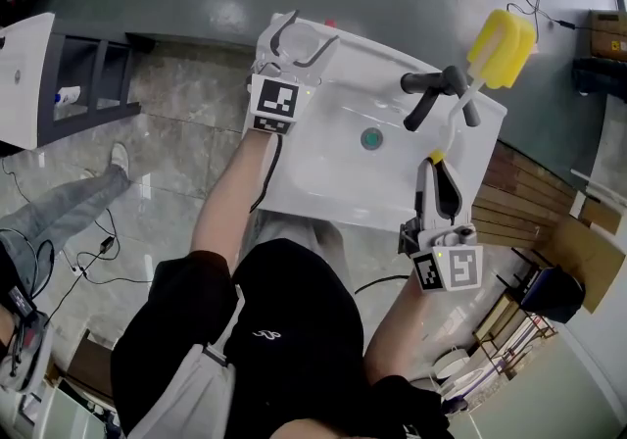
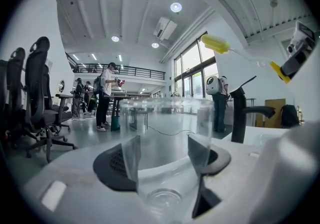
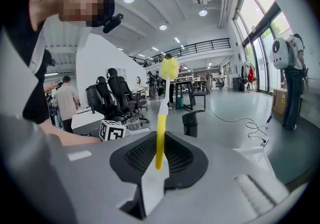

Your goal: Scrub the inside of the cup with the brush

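Barely begun: clear plastic cup (image 2: 165, 148) upper left at white sink's (image 1: 323, 182) corner, between left gripper's (image 1: 302, 33) parted fingers; right gripper's (image 1: 438, 168) fingers clamped on yellow sponge-headed brush (image 1: 502, 47); scrubbing all ahead.

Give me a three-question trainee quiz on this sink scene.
1. True or false: the clear cup stands between the left gripper's jaws.
2. Fill in: the right gripper is shut on the ___ of the brush.
3. The brush's yellow head is: A inside the cup; B lying in the basin; C in the air, away from the cup.
Key: 1 true; 2 handle; 3 C.
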The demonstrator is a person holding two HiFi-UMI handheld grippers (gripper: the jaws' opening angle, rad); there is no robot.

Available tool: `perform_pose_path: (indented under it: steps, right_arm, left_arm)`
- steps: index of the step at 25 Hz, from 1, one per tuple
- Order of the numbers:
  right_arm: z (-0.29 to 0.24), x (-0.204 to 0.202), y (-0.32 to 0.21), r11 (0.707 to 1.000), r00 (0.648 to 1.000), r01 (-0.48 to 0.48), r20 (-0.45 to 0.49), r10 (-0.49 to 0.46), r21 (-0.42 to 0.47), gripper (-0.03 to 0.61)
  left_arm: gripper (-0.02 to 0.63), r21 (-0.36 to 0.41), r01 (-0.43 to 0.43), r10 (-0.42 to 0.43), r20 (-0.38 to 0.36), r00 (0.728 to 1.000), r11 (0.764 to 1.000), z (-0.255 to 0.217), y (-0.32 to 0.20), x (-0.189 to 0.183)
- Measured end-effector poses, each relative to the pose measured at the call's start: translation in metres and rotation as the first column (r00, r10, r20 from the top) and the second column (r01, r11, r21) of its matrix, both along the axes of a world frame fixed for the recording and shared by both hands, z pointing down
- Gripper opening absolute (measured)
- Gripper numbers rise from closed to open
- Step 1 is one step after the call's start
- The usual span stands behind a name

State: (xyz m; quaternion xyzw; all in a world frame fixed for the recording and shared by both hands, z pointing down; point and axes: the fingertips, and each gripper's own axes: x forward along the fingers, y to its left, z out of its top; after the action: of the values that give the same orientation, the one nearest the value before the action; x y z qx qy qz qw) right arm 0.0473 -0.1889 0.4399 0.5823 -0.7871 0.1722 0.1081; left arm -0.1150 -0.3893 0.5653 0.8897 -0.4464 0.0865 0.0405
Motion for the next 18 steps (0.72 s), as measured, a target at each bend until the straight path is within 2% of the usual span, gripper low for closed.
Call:
perform_pose_path:
  steps: [2,11,15,18]
  right_arm:
    - [0.001,0.000,0.000,1.000,1.000,-0.006,0.001,0.006,-0.001,0.049]
    - [0.001,-0.003,0.006,1.000,1.000,-0.013,0.000,0.013,-0.005,0.049]
    - [0.001,0.004,0.011,1.000,1.000,-0.022,0.009,0.022,-0.013,0.049]
    - [-0.001,0.007,0.014,1.000,1.000,-0.015,0.008,0.015,-0.006,0.049]
  left_arm:
    - [0.293,0.005,-0.002,0.002,0.007,1.000,1.000,0.000,-0.001,0.003]
    - [0.268,0.000,0.003,-0.003,0.073,0.997,1.000,0.008,0.001,0.010]
    - [0.268,0.013,-0.023,0.022,0.130,0.991,1.000,0.004,0.011,0.012]
    - [0.268,0.049,-0.058,0.046,0.207,0.977,0.997,-0.010,0.023,0.014]
